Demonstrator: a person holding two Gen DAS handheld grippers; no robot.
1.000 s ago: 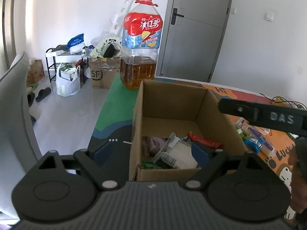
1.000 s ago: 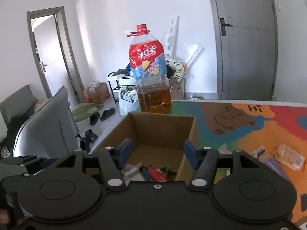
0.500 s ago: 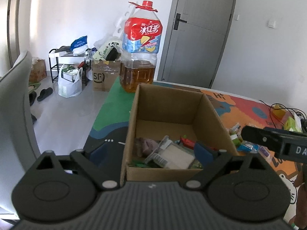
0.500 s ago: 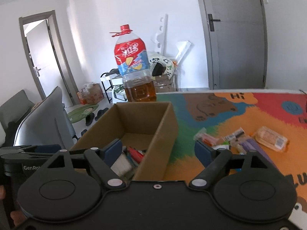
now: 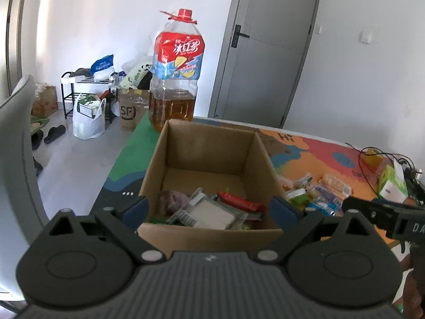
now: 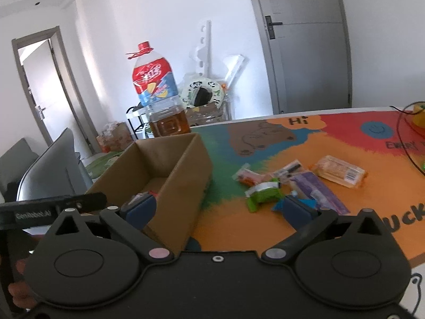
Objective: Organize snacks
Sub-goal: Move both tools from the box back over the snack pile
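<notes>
Left gripper (image 5: 209,210), black with blue pads, jaws spread wide, nothing held; the open brown cardboard box (image 5: 209,156) sits straight ahead of it, the near wall about level with its fingertips, which straddle the box width. Inside the box, just ahead of the left pads: a red snack wrapper (image 5: 240,202), a clear flat packet with white label (image 5: 212,212), a purplish pouch (image 5: 174,199). Beyond the box's far wall stands a big clear plastic jug of amber liquid with red cap and red-blue label (image 5: 175,79).

Right gripper (image 6: 220,208), same build, jaws opening, nothing between them but bare mat and the box's near corner. Its left pad is over the box's corner, right pad over the colourful cartoon table mat (image 6: 345,138). Loose snacks lie on the mat ahead and to the right of this gripper: a green-and-white packet (image 6: 261,194) just ahead of the right pad, a blue wrapper touching or hidden by that pad, cannot tell, a purple packet (image 6: 317,188), an orange clear-wrapped bar (image 6: 338,171) farther out, a small red-orange sachet (image 6: 248,176). Left gripper's black arm pokes in at this view's left edge.
</notes>
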